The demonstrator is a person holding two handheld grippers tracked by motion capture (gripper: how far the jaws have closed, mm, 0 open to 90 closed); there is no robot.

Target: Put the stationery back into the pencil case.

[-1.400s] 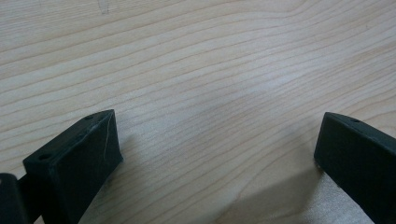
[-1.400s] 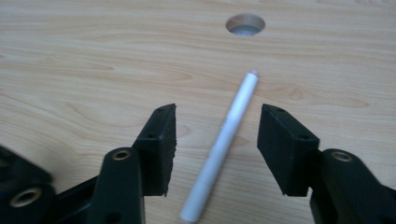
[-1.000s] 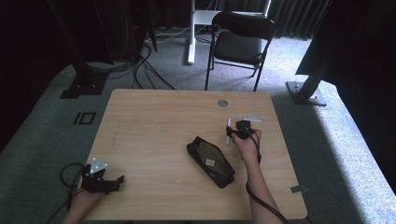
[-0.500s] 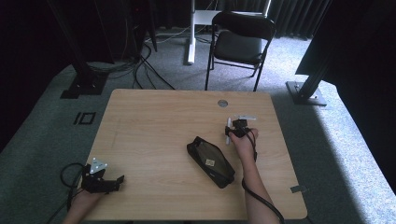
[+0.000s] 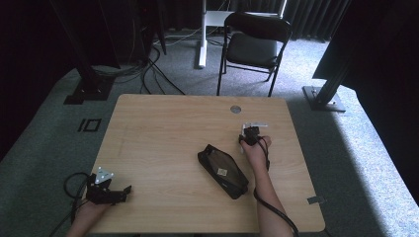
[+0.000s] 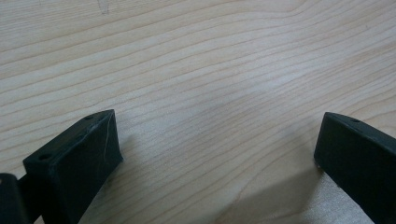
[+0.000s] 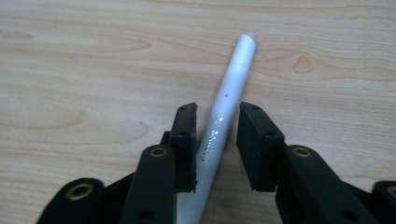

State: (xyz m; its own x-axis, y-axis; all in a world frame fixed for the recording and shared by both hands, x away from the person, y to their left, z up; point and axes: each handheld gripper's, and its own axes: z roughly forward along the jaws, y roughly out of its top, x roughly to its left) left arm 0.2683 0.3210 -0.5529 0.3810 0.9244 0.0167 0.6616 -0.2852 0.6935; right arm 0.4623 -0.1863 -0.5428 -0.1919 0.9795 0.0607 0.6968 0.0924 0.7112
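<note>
Compared with one second before: right gripper point(image 5: 245, 138) shifted only a little, toward the pen point(image 7: 223, 125); its jaws have just been closing, with the pen between them; left gripper point(image 5: 109, 191) not moved; black pouch point(image 5: 223, 170) in the same place.

In the right gripper view: white pen lying flat on the wooden table point(image 7: 70, 70), slanted, tip pointing up and slightly right; left jaw touching or almost touching the pen's side; a narrow gap visible between the pen and the right jaw; so pen between the jaws but not clamped yet; still resting on the wood.

In the high view: right gripper near the right far part of the table, just beyond the far end of the black pouch; pouch lying diagonally near the middle.

Left gripper at the near left corner; jaws wide apart, only bare wood between them.
</note>
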